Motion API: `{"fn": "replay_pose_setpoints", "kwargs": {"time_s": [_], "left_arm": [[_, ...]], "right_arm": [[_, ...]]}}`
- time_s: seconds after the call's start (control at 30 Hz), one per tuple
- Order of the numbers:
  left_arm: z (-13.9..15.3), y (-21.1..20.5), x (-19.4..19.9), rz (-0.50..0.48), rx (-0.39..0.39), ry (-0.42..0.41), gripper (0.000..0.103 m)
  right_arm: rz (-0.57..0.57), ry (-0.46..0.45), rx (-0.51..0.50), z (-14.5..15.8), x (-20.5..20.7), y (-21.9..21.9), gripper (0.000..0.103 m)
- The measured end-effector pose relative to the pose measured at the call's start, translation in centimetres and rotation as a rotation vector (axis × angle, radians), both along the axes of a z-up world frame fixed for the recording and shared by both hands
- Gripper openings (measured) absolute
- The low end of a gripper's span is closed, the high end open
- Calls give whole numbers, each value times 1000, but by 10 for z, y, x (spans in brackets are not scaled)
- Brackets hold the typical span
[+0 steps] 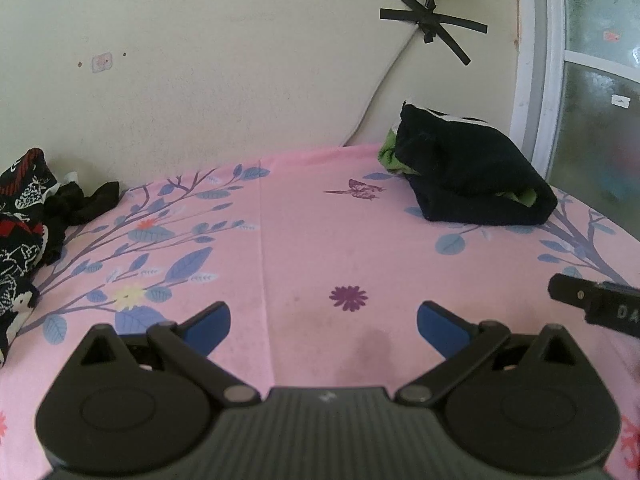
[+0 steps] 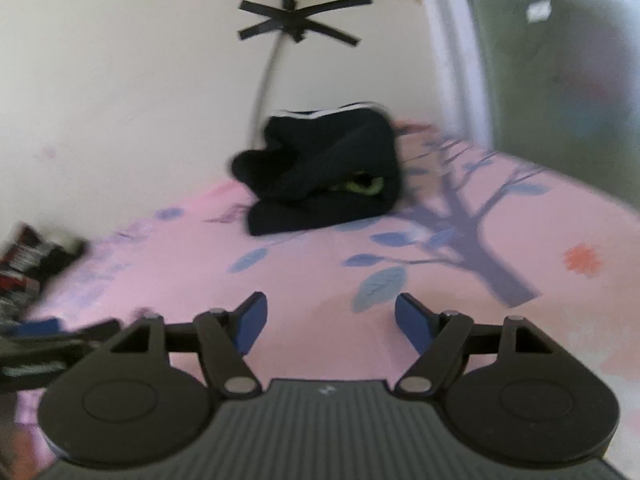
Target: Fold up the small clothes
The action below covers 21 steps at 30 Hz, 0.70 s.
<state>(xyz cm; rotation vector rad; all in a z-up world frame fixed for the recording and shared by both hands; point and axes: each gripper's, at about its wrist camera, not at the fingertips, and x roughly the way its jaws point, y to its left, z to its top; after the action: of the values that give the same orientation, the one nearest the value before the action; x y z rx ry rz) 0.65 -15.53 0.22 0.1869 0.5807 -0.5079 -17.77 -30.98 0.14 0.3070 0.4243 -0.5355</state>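
1. Both grippers are sitting low over the pink floral sheet (image 1: 304,240), nothing between their blue pads. Left gripper (image 1: 323,326) is spreading its fingers (image 1: 210,326) wide, holding nothing, just hovering above a purple flower print.
2. Right gripper (image 2: 331,322) is doing the same thing: jaws well apart, empty, pads (image 2: 412,322) hanging over bare sheet near a blue leaf print. This view is pretty blurry, so fine detail is hard to call.
3. Further out, the dark folded stack (image 1: 476,172) is resting toward the far right of the bed, near the wall (image 1: 200,60) and the window frame (image 1: 532,80), with a bit of green fabric poking out of it.
4. Over on the far left, an unfolded patterned pile (image 1: 22,232) of black, red and white clothes is lying bunched at the sheet's edge, well apart from both grippers.
5. Black tape (image 1: 432,24) is crossing over a cable on the wall behind.
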Motion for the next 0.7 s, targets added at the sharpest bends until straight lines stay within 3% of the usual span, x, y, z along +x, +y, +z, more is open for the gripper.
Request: {"fn": "replay_pose_setpoints", "kwargs": {"time_s": [0.07,0.13,0.23,0.27,0.33,0.37,0.4,0.43,0.53,0.7], "left_arm": [[0,0,-1,-2,-2,-1,103],[1,-1,-1,-4,-2,-3,103],[1,0,-1,-7,-3,-3,103],[1,0,-1,-8,-3,-3,103],[1,0,-1,-7,-3,-3,103],[1,-1,-2,-8,-3,-3,103],[1,-1,-2,-7,-3,-3,103],[1,-1,-2,-8,-2,-2,103],[1,-1,-2,-12,-1,-3,103],[0,-2,-2,-14,0,-2,103]], "right_arm": [[15,-2,-44,2,0,5,64],[13,7,-69,2,1,9,46],[2,24,-60,1,3,5,28],[-5,26,-54,0,3,4,27],[-12,20,-52,0,2,3,34],[-13,9,-55,1,1,4,46],[-9,-15,-61,2,-1,5,79],[1,-43,-68,4,-3,6,87],[-2,-61,-117,7,-3,13,87],[-2,-45,-93,6,0,9,87]]}}
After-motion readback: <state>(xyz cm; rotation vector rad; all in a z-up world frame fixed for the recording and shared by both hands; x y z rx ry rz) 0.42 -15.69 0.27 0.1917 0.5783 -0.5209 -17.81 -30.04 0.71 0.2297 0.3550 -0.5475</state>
